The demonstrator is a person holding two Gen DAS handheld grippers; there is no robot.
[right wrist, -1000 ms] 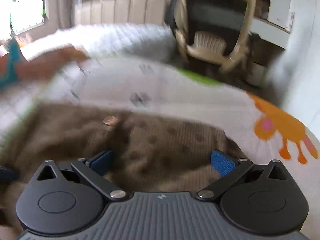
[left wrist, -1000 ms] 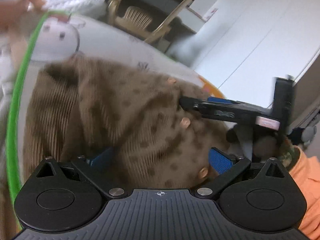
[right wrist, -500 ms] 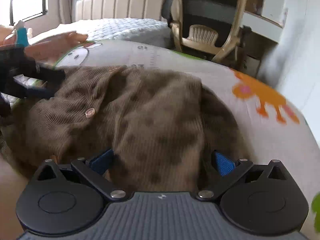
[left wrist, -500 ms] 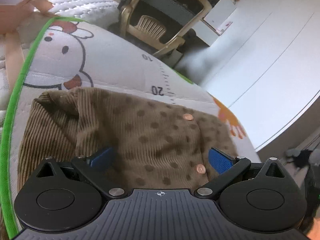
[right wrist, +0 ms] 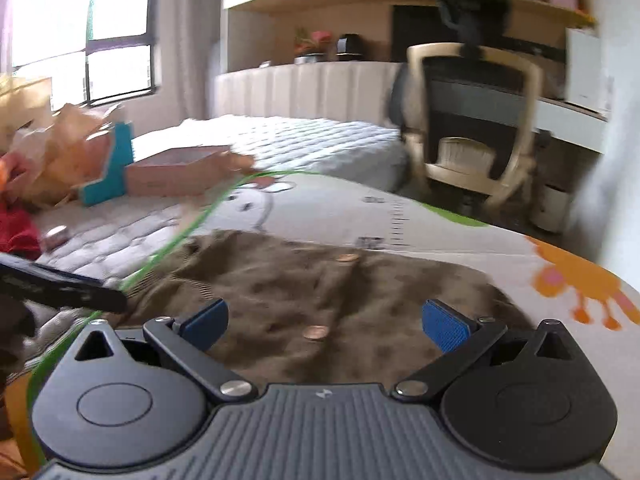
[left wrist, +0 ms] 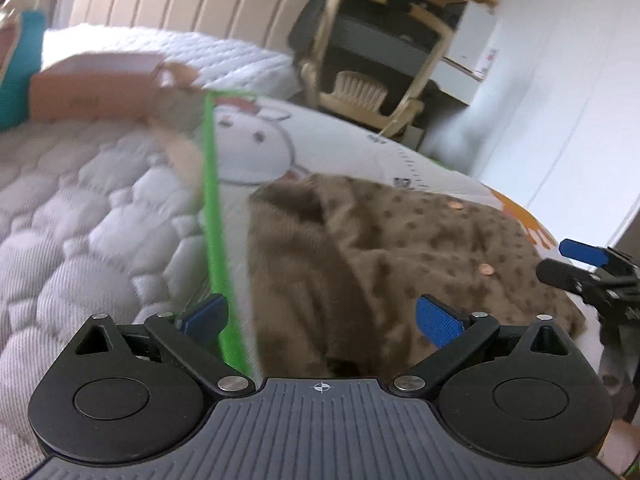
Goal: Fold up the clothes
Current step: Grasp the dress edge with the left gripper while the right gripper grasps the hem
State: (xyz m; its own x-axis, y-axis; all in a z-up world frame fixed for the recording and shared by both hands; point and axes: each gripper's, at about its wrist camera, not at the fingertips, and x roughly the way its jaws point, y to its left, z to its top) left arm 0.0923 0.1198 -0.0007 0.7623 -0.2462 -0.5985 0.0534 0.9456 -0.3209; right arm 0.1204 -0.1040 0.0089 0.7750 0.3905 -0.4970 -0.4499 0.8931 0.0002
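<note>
Brown dotted garment (left wrist: 400,248) is seen lying crumpled on the mat (left wrist: 340,140), long axis 10-to-4 o'clock, left wrist view. Left gripper (left wrist: 320,320) and right gripper (right wrist: 326,320) are held with fingers spread, gripping nothing.

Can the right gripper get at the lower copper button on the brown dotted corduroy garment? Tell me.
Probably yes. The right gripper is open, the copper button lies uncovered between its fingers on the brown garment, and nothing blocks the way.

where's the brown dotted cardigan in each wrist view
Left wrist: the brown dotted cardigan fills centre and right, just beyond the open jaws.
Right wrist: it lies across the lower centre, between the open jaws.
Shared landmark: the beige chair beyond the mat, upper right in both.
</note>
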